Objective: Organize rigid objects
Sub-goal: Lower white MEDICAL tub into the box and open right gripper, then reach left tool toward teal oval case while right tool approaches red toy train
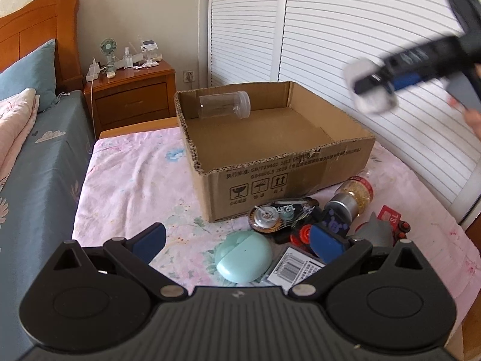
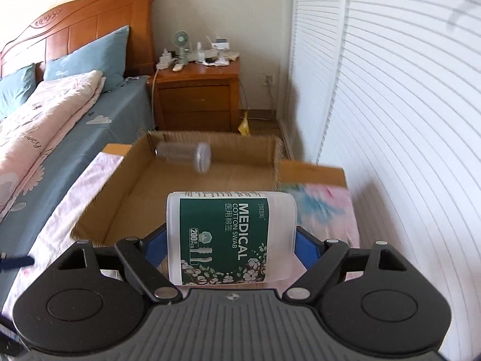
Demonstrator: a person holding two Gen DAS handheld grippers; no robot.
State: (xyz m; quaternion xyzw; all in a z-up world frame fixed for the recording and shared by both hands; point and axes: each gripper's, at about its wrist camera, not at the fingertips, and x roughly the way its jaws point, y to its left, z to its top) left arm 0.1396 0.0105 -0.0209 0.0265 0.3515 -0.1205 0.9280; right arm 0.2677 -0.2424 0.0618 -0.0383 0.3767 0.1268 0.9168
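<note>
An open cardboard box (image 1: 288, 177) sits on the floral cloth, with a clear plastic jar (image 1: 224, 105) lying on its side at the far left corner. My right gripper (image 2: 231, 240) is shut on a white cotton swab tub (image 2: 231, 237) with a green label, held in the air above the box's near edge (image 2: 99, 228); it also shows blurred at the upper right of the left wrist view (image 1: 371, 88). My left gripper (image 1: 237, 240) is open and empty, low over a mint-green case (image 1: 243, 257) in front of the box.
Loose items lie right of the mint case: a round tape dispenser (image 1: 266, 218), a jar with gold contents (image 1: 351, 197), a grey object (image 1: 375, 231), a barcode card (image 1: 294, 267), red pieces (image 1: 390, 215). A bed (image 2: 45, 138) lies left, a nightstand (image 2: 198, 96) behind, louvered doors (image 2: 390, 105) right.
</note>
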